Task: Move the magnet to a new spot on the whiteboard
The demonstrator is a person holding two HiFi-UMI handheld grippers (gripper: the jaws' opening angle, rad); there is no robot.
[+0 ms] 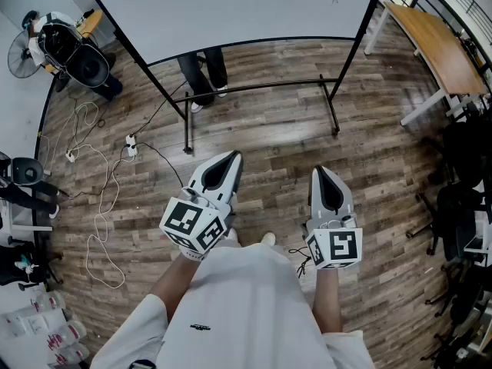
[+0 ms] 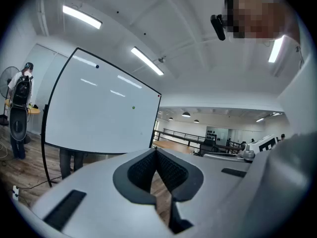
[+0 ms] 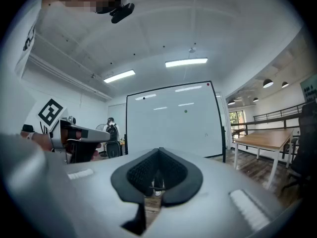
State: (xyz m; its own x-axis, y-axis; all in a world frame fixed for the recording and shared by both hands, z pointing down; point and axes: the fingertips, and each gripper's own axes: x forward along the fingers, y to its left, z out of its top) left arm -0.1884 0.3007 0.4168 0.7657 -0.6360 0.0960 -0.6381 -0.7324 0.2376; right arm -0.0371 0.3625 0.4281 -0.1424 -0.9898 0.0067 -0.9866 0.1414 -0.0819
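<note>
The whiteboard (image 1: pixel 231 10) stands on a black wheeled frame ahead of me, a few steps away. In the left gripper view a small green magnet (image 2: pixel 133 107) sits on the whiteboard (image 2: pixel 99 113) right of centre, with a dark magnet (image 2: pixel 97 66) near its top edge. The right gripper view shows the same green magnet (image 3: pixel 185 111) and dark magnet (image 3: pixel 144 98) on the whiteboard (image 3: pixel 168 128). My left gripper (image 1: pixel 233 157) and right gripper (image 1: pixel 319 171) are held level in front of my body, far from the board. Both are shut with nothing in them.
A person's legs (image 1: pixel 204 75) show behind the board. Another person with a backpack (image 1: pixel 69 48) stands at the far left by a fan (image 1: pixel 21 56). Cables (image 1: pixel 100 198) lie on the wooden floor at the left. A wooden table (image 1: pixel 434 44) and dark office chairs (image 1: pixel 461 206) are at the right.
</note>
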